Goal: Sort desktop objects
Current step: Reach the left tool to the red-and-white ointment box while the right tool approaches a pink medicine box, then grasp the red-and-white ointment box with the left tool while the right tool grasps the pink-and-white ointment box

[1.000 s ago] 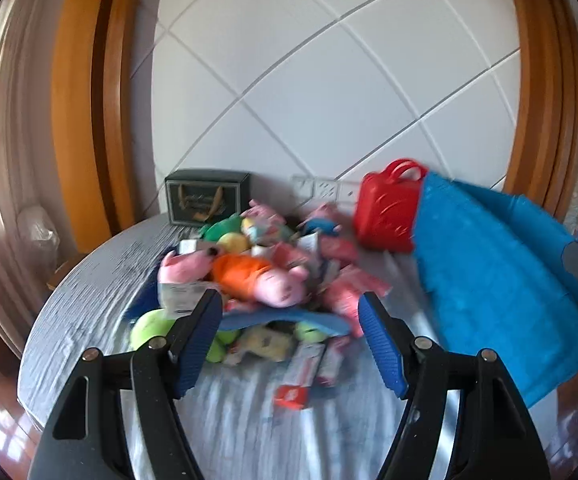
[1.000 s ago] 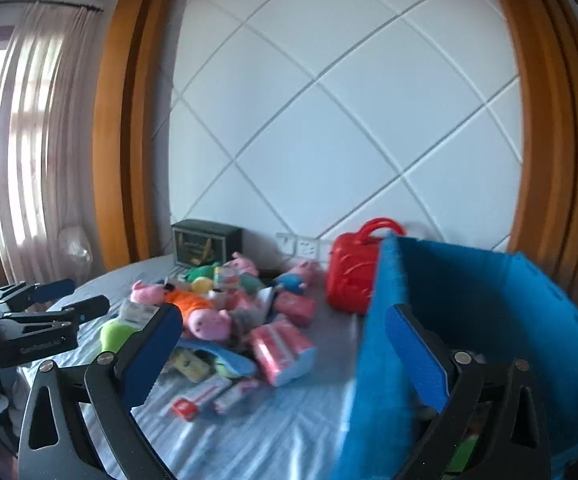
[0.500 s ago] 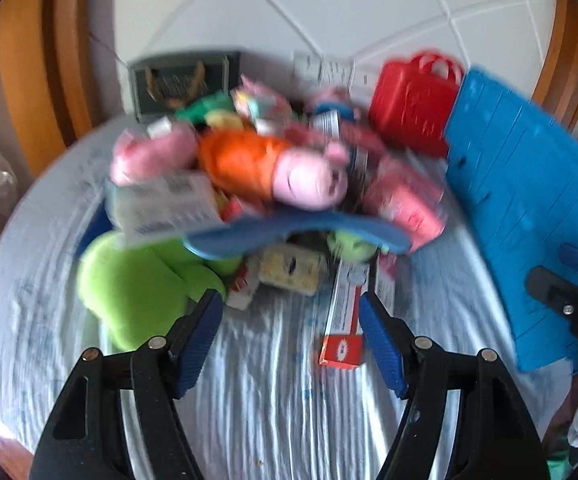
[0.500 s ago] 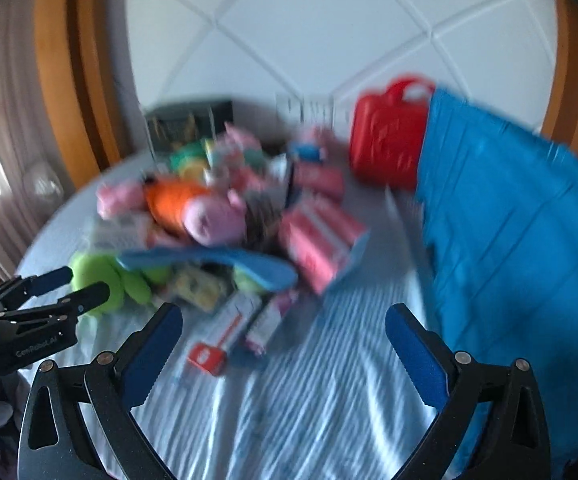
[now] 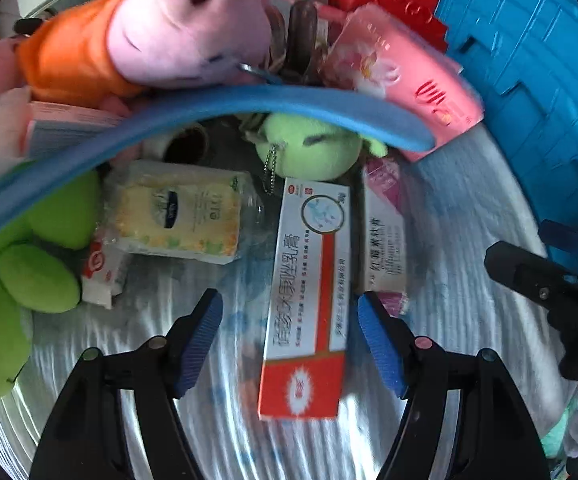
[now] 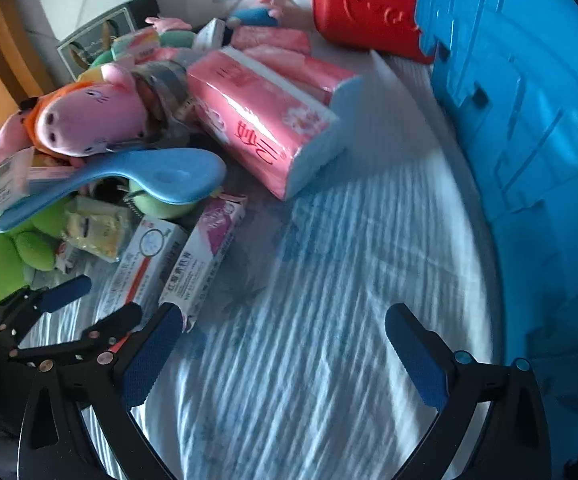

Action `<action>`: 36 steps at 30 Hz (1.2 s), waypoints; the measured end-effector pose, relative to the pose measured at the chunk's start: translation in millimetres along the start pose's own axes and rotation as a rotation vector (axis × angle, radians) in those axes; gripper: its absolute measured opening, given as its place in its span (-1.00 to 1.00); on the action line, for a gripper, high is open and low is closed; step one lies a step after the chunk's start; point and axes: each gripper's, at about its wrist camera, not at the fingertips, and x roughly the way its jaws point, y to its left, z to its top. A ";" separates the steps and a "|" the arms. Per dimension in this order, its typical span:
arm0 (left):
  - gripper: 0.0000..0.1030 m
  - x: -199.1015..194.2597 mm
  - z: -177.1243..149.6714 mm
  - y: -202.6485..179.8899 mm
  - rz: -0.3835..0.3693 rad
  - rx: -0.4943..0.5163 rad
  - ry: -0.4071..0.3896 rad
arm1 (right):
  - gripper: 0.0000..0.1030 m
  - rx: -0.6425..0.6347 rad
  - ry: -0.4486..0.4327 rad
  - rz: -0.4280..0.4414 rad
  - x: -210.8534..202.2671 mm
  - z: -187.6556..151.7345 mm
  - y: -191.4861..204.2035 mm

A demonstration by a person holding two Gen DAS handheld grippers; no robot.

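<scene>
My left gripper (image 5: 291, 320) is open and points down at a white and orange-red ointment box (image 5: 309, 292) that lies lengthwise between its blue fingers; the pads do not press it. A pink-and-white box (image 5: 385, 240) lies just right of it. Behind them is a heap: a pink pig plush in orange (image 5: 185, 28), a blue brush (image 5: 209, 108), a small green plush (image 5: 313, 148), a yellow packet (image 5: 177, 212) and a pink tissue pack (image 6: 261, 120). My right gripper (image 6: 285, 344) hangs open over bare striped cloth (image 6: 329, 280), with nothing between its fingers.
A blue plastic crate (image 6: 529, 120) stands along the right side, a red case (image 6: 365, 4) behind it by the wall sockets. A large green plush (image 5: 17, 272) fills the left. The left gripper (image 6: 93, 308) appears low left in the right wrist view.
Both grippers came down and tipped toward the table, so the wall left the view and the heap grew large. The left one now straddles the ointment box.
</scene>
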 end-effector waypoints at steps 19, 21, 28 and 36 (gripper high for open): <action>0.35 14.7 0.2 8.4 0.057 -0.002 0.011 | 0.42 -0.049 0.116 0.012 59.8 16.0 48.8; 0.35 15.7 0.5 3.5 0.065 0.003 0.017 | 0.29 -0.056 0.115 -0.004 58.0 15.1 47.1; 0.35 18.0 0.0 -23.4 0.066 0.057 0.037 | 0.29 -0.070 0.119 -0.038 51.8 9.2 27.7; 0.39 16.1 -2.7 -27.0 0.063 0.053 0.008 | 0.86 -0.024 0.008 0.021 50.1 4.2 14.3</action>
